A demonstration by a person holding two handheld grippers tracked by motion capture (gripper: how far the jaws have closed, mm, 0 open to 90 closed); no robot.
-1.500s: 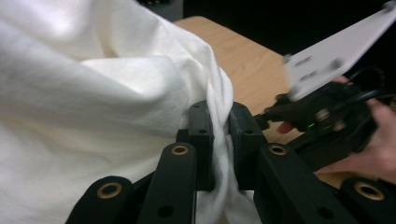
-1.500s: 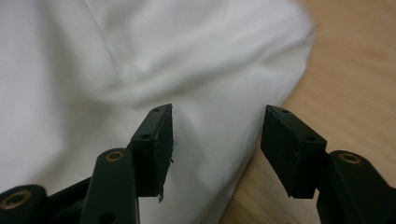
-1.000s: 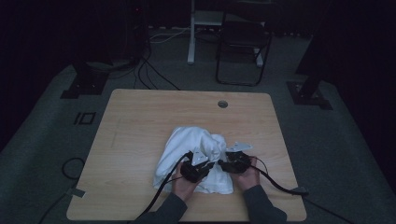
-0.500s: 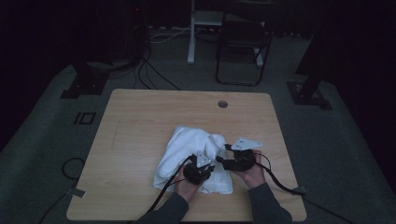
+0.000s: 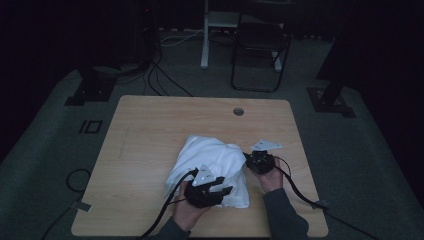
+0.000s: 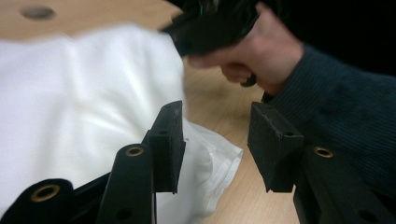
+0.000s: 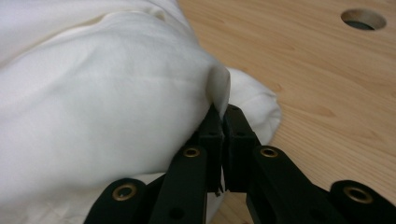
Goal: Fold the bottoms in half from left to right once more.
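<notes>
Right hand-held gripper (image 7: 223, 114): jaws have just been closing, now together on a fold of the white cloth (image 7: 102, 93), pinching its edge; fabric sits between the pads. In the high view this right hand-held gripper (image 5: 252, 159) is at the cloth's 3 o'clock edge.

Left hand-held gripper (image 6: 215, 140): jaws have just been opening, now apart, nothing between them; the cloth (image 6: 70, 102) lies under and beside one jaw, untouched as far as I can tell. In the high view the left hand-held gripper (image 5: 215, 187) hangs over the cloth's 6 o'clock corner.

White cloth (image 5: 212, 165) lies bunched on the wooden surface (image 5: 150, 130), a bit toward 5 o'clock from its centre. Cable hole (image 5: 238, 111) sits at 12 o'clock of the cloth, well apart.

Progress, my read: early to mid. The cloth is rumpled, neither flat nor neatly folded. One side is gripped, the other let go. Left to do: regrip with the left, then spread or fold.

Orientation: the long axis runs roughly 11 to 5 o'clock in the high view, though the heap is lumpy, so only loosely. The wider end is toward 5 o'clock.
</notes>
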